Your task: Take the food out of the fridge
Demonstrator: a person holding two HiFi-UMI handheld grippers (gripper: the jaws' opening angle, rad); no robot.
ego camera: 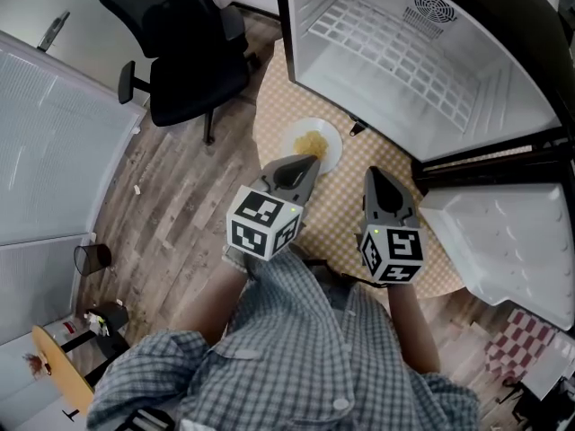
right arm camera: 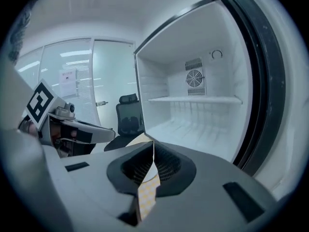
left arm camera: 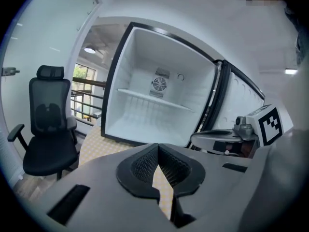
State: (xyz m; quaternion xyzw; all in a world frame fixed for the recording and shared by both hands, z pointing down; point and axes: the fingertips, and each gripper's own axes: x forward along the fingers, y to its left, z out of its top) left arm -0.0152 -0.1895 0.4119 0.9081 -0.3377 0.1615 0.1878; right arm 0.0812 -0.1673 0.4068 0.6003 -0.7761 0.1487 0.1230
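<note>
A white plate (ego camera: 328, 137) with yellow food (ego camera: 312, 142) rests on the round table with the yellow checked cloth (ego camera: 337, 206), in front of the open fridge (ego camera: 404, 52). The fridge is bare inside, with only its white shelf (left arm camera: 154, 99) showing. My left gripper (ego camera: 310, 162) hangs above the near rim of the plate, shut, with nothing in it. My right gripper (ego camera: 371, 173) is beside it to the right, above the cloth, also shut and holding nothing. In each gripper view the tips meet (left arm camera: 157, 151) (right arm camera: 153, 146) and the other gripper shows alongside.
The fridge door (ego camera: 512, 241) stands swung open at the right. A black office chair (ego camera: 184, 52) stands left of the fridge on the wooden floor. A small black bin (ego camera: 90, 259) sits by the glass partition at the left.
</note>
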